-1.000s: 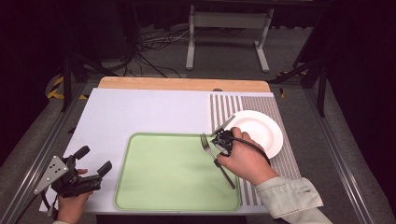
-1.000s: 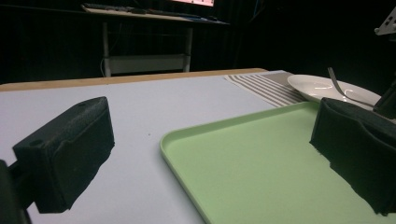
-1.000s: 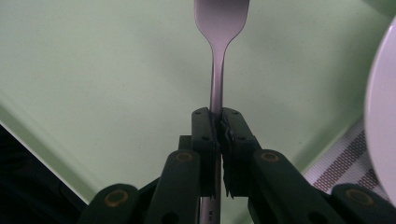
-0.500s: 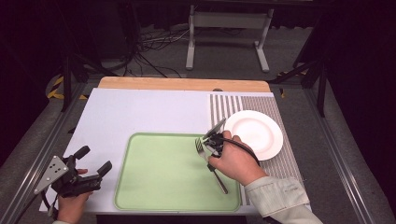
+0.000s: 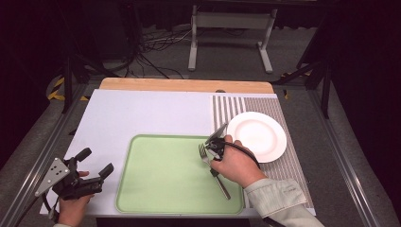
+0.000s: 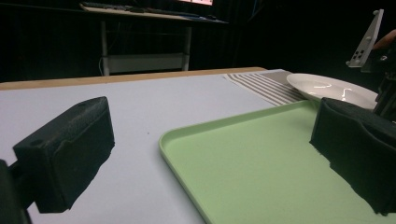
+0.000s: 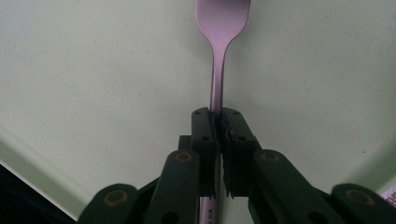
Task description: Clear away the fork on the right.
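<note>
Right gripper (image 7: 218,126) clamped the fork (image 7: 219,56) by its handle over the green tray (image 5: 161,179), at 9 o'clock from the plate (image 5: 260,135). Left gripper (image 5: 97,163) stood released, empty, at 9 o'clock of the tray.

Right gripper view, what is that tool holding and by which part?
The right tool is shut on a fork, gripping its handle just below the neck.

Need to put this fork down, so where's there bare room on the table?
Most of the green tray left of the fork is bare, as is the white mat behind it. It is crowded around the plate and right tongs.
</note>
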`<state>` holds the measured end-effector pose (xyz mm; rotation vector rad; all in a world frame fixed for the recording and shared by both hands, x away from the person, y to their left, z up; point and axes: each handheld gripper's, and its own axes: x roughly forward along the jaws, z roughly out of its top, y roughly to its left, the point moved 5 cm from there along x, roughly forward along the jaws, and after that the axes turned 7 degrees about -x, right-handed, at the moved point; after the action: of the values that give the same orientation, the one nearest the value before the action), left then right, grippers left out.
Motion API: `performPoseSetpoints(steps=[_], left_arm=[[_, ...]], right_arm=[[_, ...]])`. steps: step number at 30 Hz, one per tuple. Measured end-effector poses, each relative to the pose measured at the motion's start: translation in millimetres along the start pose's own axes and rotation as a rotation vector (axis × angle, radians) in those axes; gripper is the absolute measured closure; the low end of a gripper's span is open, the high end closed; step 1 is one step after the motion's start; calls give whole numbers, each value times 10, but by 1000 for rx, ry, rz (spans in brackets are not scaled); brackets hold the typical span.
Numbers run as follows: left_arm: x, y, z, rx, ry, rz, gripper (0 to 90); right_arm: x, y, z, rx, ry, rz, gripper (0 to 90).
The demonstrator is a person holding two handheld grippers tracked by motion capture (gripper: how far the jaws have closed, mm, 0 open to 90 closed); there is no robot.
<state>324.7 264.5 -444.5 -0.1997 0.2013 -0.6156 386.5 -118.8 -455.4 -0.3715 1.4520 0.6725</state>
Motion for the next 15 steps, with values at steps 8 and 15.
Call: performPoseSetpoints(steps=[8,15], left_arm=[[-8,-1,3,0,-4,0,6],[-6,-1,0,1,-3,1,6]], right_arm=[[52,-8,5,12,11,10,848],[76,-22,-7,14,12,15,847]])
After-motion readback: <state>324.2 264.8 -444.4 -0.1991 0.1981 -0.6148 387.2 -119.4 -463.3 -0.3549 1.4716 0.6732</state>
